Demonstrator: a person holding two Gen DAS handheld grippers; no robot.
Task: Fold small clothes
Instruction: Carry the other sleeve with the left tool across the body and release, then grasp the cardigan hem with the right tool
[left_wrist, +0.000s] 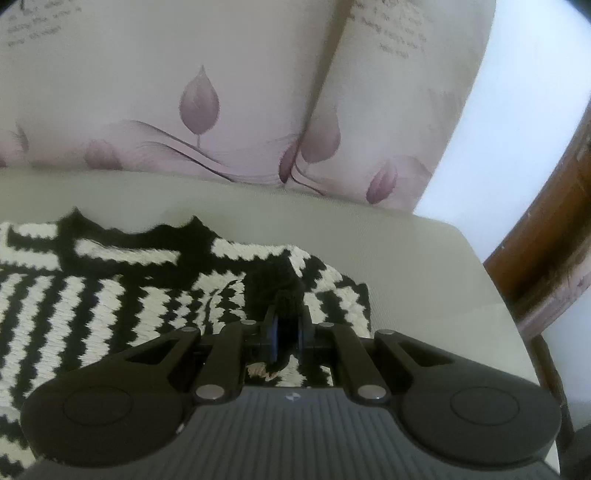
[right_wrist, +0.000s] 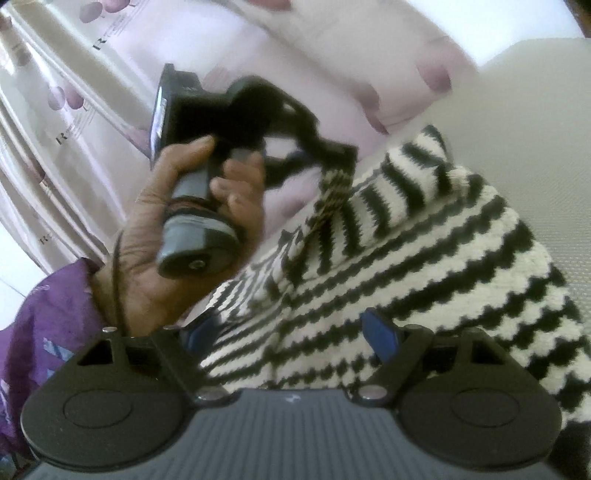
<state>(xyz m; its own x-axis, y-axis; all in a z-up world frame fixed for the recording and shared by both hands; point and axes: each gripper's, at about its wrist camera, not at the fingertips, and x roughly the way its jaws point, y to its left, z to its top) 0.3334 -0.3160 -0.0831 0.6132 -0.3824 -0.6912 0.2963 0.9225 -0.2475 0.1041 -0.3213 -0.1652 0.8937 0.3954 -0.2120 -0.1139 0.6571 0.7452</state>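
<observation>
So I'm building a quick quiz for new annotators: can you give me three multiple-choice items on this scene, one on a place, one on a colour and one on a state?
1. Where does the striped knit garment lie?
A. on the pale cushion
B. on a wooden floor
C. in a basket

2. What colours are its stripes?
A. red and blue
B. black and cream
C. green and yellow

3. How is the left tool?
A. wide open above the cloth
B. lying unused on the cushion
C. shut on a black fold of the garment

Key:
1 A, the knit spreads over the pale cushion, in front of the floral fabric.
2 B, black and cream bands cover it in both views.
3 C, its pads pinch dark knit; the right tool stands open over the stripes.
</observation>
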